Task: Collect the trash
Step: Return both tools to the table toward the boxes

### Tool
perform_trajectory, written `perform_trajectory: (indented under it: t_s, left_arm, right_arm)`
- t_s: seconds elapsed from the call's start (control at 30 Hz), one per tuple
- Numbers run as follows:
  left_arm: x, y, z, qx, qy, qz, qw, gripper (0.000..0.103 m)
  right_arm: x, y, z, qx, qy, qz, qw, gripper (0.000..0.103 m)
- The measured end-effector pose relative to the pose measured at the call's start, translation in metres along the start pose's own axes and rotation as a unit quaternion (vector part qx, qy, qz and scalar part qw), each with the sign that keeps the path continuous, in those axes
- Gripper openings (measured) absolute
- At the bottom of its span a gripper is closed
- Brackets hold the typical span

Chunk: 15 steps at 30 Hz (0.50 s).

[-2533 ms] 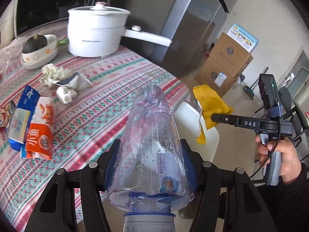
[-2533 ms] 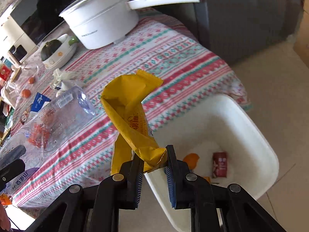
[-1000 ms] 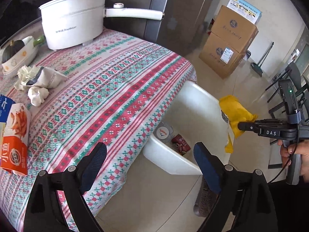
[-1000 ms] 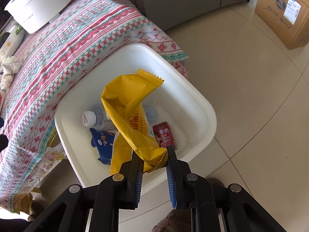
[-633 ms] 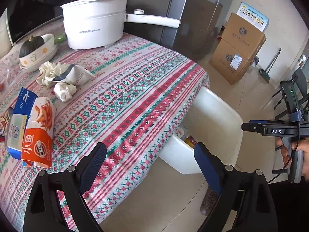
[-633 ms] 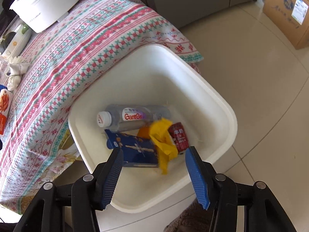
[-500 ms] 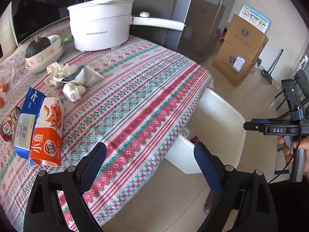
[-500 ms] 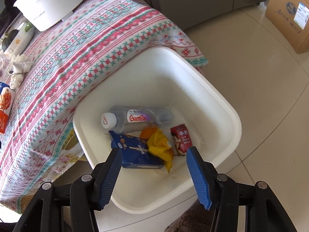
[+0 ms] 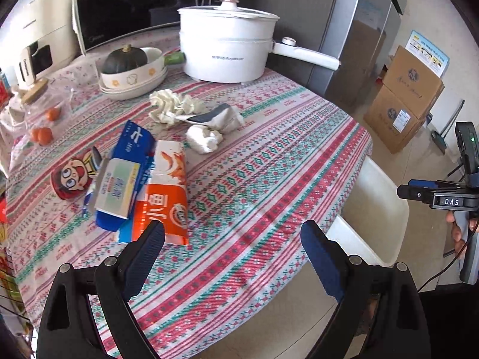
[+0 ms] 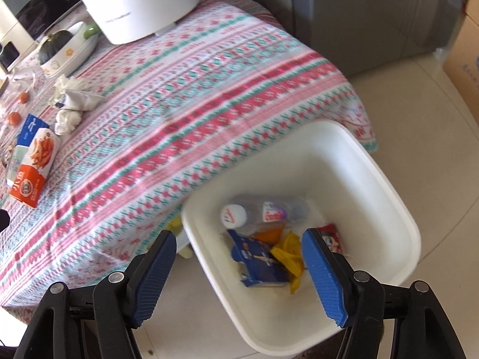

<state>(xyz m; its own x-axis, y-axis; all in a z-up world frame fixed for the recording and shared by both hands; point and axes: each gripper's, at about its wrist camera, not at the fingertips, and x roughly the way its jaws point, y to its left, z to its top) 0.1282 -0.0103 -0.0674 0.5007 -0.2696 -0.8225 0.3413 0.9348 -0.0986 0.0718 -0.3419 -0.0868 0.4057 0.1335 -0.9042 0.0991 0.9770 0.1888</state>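
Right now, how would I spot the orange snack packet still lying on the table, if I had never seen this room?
Start at the table with the red and green patterned cloth, where a big white pot stands at the far end. Come toward the near left side, past the crumpled white tissues, to a small heap of packets. The orange snack packet is the long one, white on top, overlapping a blue packet.

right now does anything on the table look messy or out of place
Yes: trash lies loose on the tablecloth. Crumpled tissues and a torn wrapper sit near the white pot, and snack packets lie overlapping in a pile nearer the left gripper.
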Motion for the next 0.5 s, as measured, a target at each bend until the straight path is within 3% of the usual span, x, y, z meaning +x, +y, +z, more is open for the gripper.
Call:
perform_trajectory:
  t_s: [0.5]
  left_arm:
    - [-0.024, 0.103, -0.012, -0.073, 0.005, 0.063, 0.9953, 0.094]
  right_arm:
    - [0.027, 0.096, 0.03, -0.037, 0.005, 0.032, 0.999, 0.077]
